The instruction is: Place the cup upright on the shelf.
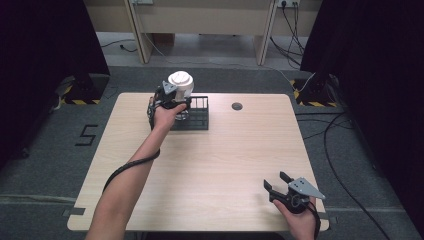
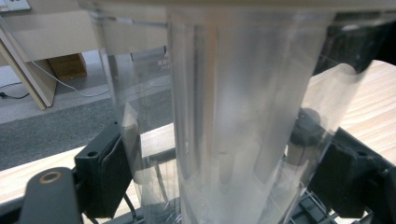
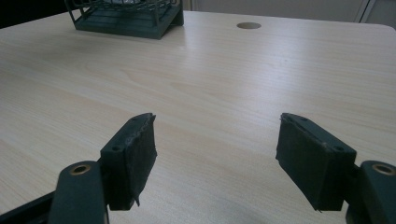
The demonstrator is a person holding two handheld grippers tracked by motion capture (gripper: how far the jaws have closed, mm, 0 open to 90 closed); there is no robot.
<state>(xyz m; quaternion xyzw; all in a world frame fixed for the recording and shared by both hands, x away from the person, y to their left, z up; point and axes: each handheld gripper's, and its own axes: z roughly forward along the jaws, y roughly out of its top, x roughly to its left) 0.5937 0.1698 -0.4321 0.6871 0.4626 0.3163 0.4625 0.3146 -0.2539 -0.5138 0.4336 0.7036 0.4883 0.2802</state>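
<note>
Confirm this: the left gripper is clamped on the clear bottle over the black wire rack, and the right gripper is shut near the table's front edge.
Wrong on one point: the right gripper is open, jaws wide apart in the right gripper view. The left gripper does clamp the clear bottle over the black wire rack.

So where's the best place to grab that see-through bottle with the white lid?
Probably around its straight clear body, below the lid, coming in from the side. That is how the left gripper has it now: the bottle stands upright over the black wire basket, its smooth wall between the two pads, with the white lid left free.
</note>
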